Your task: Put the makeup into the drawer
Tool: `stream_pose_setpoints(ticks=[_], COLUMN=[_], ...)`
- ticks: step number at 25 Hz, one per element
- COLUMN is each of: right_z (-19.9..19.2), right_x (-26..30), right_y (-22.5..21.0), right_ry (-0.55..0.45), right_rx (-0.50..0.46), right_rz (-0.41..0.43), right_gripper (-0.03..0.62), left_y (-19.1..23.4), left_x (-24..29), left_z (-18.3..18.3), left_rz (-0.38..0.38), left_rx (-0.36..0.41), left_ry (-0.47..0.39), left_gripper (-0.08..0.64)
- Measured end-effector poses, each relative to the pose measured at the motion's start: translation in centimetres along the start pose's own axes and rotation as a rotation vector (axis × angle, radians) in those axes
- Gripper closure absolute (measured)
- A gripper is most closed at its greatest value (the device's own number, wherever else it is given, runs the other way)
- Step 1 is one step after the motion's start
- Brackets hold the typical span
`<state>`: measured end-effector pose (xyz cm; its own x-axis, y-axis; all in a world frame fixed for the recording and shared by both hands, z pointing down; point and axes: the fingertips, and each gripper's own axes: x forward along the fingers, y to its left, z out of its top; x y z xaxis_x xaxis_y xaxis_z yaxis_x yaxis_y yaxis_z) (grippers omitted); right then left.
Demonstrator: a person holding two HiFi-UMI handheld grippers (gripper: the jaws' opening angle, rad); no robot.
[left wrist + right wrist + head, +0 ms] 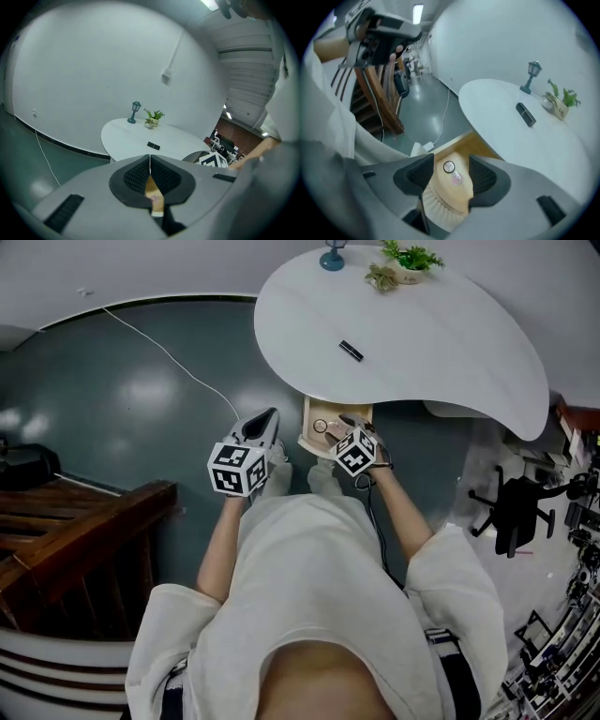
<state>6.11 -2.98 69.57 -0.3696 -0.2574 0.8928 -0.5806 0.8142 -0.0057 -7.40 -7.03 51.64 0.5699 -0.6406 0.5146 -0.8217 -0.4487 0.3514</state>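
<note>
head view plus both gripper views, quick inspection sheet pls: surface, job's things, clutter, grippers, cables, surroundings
surface: white table, mostly bare
job's things: small black item lies on the table; drawer under the table's edge is open, with a round item and a pink item inside
clutter: lamp figurine and potted plant at the table's far edge
grippers: left gripper jaws together, nothing held; right gripper jaws apart over the drawer, nothing held
cables: white cable across the floor
surroundings: wooden stairs; black office chair
</note>
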Motion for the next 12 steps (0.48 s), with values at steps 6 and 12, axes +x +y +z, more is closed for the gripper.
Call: stream_pose_setpoints(ticks=[6, 12], right_z=[2.6, 2.6], right_x=[-3.2, -5.5], right_y=[-2.0, -4.1], right_ry=[-0.256, -0.397], right_rx=[0.429, 0.678], right_rz=[0.030, 0.008], right_gripper=[0.357, 0.348], left_y=[-1.0, -2.0], left_x=[0.3, 0.8], left_z=[0.9, 1.4], left_rz=[-0.032, -0.058], left_rx=[0.029, 0.048], left_ry=[-0.009, -0.012], left_gripper=[0.548, 0.548])
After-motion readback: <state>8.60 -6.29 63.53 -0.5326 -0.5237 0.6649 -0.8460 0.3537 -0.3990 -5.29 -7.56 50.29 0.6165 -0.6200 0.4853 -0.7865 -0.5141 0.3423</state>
